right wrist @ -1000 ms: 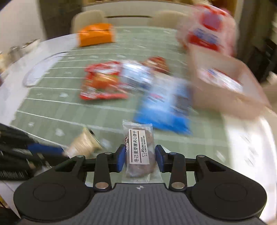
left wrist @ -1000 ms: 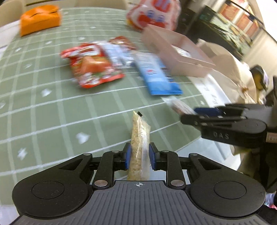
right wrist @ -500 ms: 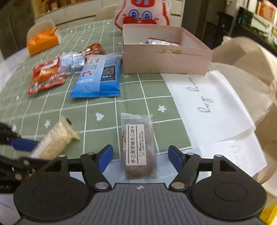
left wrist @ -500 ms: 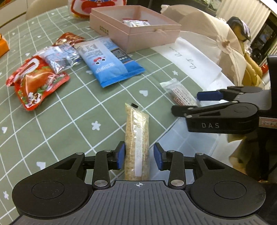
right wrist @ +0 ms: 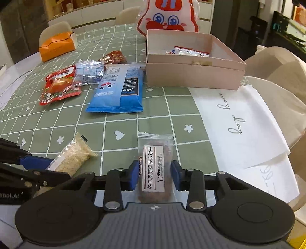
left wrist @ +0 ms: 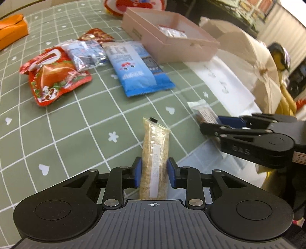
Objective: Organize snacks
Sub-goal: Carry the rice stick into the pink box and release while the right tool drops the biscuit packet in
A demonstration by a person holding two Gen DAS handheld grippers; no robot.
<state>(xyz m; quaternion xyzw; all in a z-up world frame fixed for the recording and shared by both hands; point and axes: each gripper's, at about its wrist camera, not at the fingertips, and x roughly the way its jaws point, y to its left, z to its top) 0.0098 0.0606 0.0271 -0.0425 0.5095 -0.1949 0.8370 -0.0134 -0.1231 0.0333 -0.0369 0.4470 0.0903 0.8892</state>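
A clear packet of pale grains (left wrist: 155, 145) lies lengthwise between the blue pads of my left gripper (left wrist: 154, 170). Its jaws are closing and the pads touch the packet's sides. A clear biscuit packet with a white label (right wrist: 155, 162) sits between the pads of my right gripper (right wrist: 155, 172), whose jaws are also closing and press its edges. Both packets point out over the near edge of the green checked tablecloth (right wrist: 57, 122). The open pink box (right wrist: 195, 74) stands further back with small wrapped snacks inside. The right gripper (left wrist: 210, 124) also shows from the side in the left wrist view.
On the cloth lie a blue packet (right wrist: 118, 90), a red packet (right wrist: 59, 88), a clear bag of blue sweets (right wrist: 89, 73) and a small brown-red packet (right wrist: 114, 56). Behind are an orange box (right wrist: 56, 46) and a rabbit-face bag (right wrist: 168, 17). White paper (right wrist: 241, 122) covers the right edge.
Both views swung toward the pink box, then held still. Both grippers' jaws spread half a second ago, the right one widely, and have since narrowed back onto their packets.
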